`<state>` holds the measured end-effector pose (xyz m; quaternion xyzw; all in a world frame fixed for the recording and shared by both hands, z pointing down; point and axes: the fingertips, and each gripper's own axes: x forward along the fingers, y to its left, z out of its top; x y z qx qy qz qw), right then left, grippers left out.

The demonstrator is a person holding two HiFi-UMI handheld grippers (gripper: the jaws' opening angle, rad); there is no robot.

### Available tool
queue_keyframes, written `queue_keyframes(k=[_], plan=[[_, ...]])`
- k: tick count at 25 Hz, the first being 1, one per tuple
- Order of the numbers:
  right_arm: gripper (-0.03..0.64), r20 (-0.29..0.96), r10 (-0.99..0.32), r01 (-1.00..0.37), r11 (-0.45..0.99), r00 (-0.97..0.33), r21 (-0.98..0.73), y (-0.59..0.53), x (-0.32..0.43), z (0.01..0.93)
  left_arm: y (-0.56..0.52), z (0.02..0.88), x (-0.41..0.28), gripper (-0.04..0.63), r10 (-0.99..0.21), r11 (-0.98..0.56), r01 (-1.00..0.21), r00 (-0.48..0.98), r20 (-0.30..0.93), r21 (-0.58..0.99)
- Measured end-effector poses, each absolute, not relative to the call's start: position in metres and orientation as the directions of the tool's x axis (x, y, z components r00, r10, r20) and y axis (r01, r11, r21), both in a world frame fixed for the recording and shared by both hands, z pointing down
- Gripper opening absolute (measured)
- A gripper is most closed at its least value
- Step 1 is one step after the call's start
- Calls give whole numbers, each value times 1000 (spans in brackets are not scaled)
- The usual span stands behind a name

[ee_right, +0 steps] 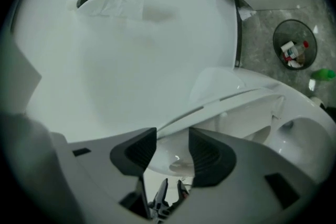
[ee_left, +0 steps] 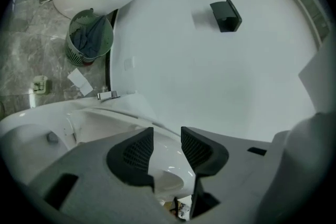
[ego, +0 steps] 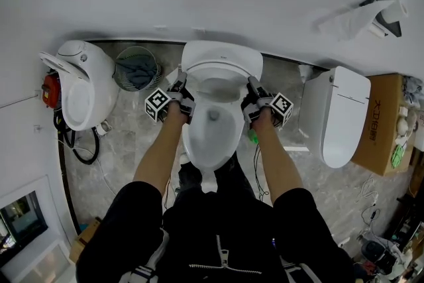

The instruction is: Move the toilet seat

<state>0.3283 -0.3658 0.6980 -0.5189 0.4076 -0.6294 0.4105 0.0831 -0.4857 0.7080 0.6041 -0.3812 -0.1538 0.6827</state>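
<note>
White toilet seat (ego: 218,71) is pinched at both side rims, left tool (ego: 180,87) and right tool (ego: 254,87) equally near, hinge straight ahead.

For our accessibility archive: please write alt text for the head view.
Seen from above, a person's left gripper and right gripper clamp opposite sides of a white toilet seat. A second toilet stands left of it, a third toilet right, on grey stone floor.

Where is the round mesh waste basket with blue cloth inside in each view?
Head view: round mesh basket upper left of centre.
Left gripper view: round mesh basket upper left.
Right gripper view: not in it; that dark bin differs.
Shared landmark: middle white toilet, in all three.
</note>
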Motion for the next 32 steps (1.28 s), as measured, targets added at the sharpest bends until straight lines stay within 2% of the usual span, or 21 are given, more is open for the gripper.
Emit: queue_keyframes(k=[3,6,8,9,12,16,20,26,32], plan=[[164,303,-941,-46,-300,-150,-953,-360,319,680,-476,696,75,149,-630,104,-336,706,323,936],[135,331,-923,-281,-270,-197,-921,-350,303,658,-463,679,70,71,-571,-98,-498,737,362,861],[77,356,-911,-426,-242,-210,-872,-342,290,643,-453,663,68,19,-541,-242,-570,751,378,786],[54,363,-908,-482,-227,-210,-846,-338,283,634,-448,654,66,0,-528,-306,-588,759,380,749],[8,383,-903,-647,-175,-195,-742,-326,264,608,-431,626,61,0,-498,-469,-610,780,379,639],[3,422,-892,-874,-69,-162,-482,-309,230,575,-406,596,51,0,-467,-641,-605,795,387,472],[3,409,-901,-949,10,-145,-315,-286,194,544,-375,568,36,-2,-442,-750,-567,813,379,341],[3,347,-935,-989,23,-74,-148,-253,157,498,-337,523,13,-2,-417,-834,-501,847,329,232],[3,274,-961,-994,-2,-28,-107,-225,131,458,-310,481,-9,-1,-412,-874,-464,865,285,144]])
